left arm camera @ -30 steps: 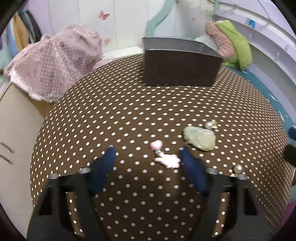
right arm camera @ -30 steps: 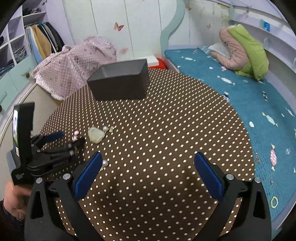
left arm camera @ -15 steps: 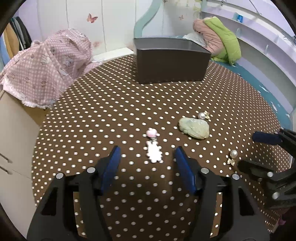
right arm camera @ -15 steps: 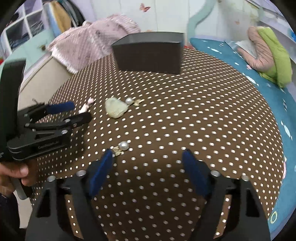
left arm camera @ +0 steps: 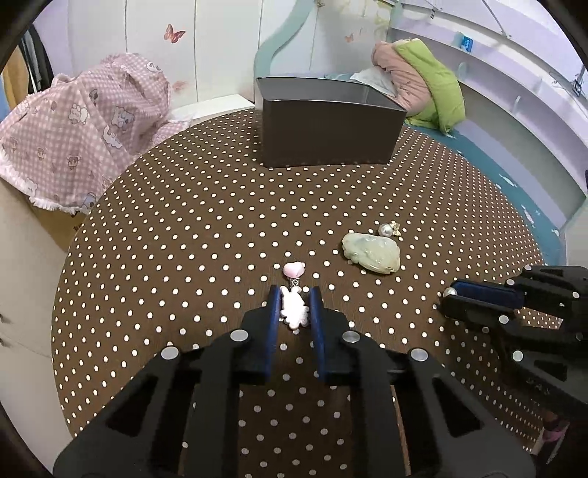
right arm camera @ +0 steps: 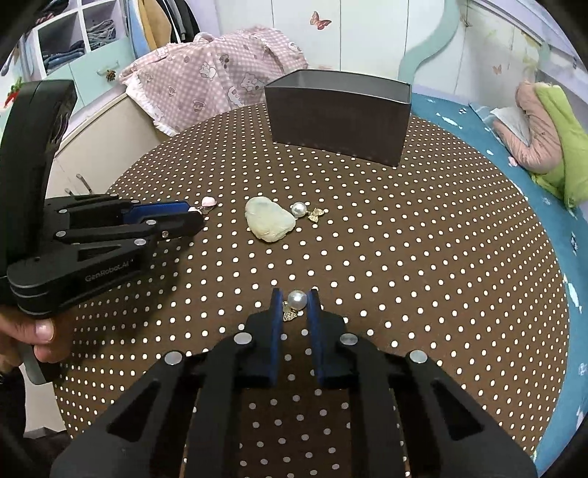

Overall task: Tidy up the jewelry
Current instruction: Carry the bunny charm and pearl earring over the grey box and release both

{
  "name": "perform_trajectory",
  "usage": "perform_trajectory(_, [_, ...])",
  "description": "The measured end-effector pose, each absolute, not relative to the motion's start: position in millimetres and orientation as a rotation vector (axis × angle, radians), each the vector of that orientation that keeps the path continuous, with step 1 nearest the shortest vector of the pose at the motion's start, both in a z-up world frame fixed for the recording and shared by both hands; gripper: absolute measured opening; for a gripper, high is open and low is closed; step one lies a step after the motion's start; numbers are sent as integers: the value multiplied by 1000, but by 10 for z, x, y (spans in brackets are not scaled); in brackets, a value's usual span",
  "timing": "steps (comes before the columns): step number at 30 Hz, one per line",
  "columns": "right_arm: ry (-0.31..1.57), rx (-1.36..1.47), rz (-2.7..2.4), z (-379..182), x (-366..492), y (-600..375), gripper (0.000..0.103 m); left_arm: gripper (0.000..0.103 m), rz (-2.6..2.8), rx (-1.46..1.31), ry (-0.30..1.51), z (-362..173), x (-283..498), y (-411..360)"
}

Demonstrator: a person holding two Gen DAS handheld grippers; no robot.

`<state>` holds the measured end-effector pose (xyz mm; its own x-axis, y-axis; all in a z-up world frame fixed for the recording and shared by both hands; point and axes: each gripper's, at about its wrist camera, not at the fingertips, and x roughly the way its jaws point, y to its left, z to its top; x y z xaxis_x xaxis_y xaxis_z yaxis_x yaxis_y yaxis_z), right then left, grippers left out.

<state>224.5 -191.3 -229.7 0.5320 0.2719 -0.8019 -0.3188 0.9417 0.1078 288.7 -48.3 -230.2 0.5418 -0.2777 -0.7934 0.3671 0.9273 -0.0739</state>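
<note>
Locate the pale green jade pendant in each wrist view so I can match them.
Left wrist: jade pendant right of centre, beyond the left gripper.
Right wrist: jade pendant left of centre, beyond the right gripper.
Shared landmark: dark box at the table's far edge.

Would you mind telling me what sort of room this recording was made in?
Most likely a child's bedroom: a bed with a teal candy-print cover beside the polka-dot table, butterfly stickers on pale cupboard doors, and open cubbies of folded clothes.
</note>
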Motion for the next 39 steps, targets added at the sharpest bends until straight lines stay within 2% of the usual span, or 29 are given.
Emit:
perform_trajectory(11, [955, -17, 354, -2272, 2291, -1872, 15, 17, -392, 129, 919, -2299, 2917, -577])
perform_trajectory(13, [950, -53, 343, -2273, 2281, -1842, 10, 16, -403, 121, 921, -2293, 2909, -588])
perform_trajectory(24, [917, 12, 329, -2136, 2225, -2055, 10, 16, -422, 80, 907, -2166, 2835, -482])
perform_trajectory(30, [890, 31, 321, -1998, 2209, -2149, 10, 16, -436, 64, 861, -1945, 2764, -436])
perform_trajectory(39, [799, -1, 324, -1597, 2359, -2208, 10, 16, -422, 85, 719, -1334, 2816, -408])
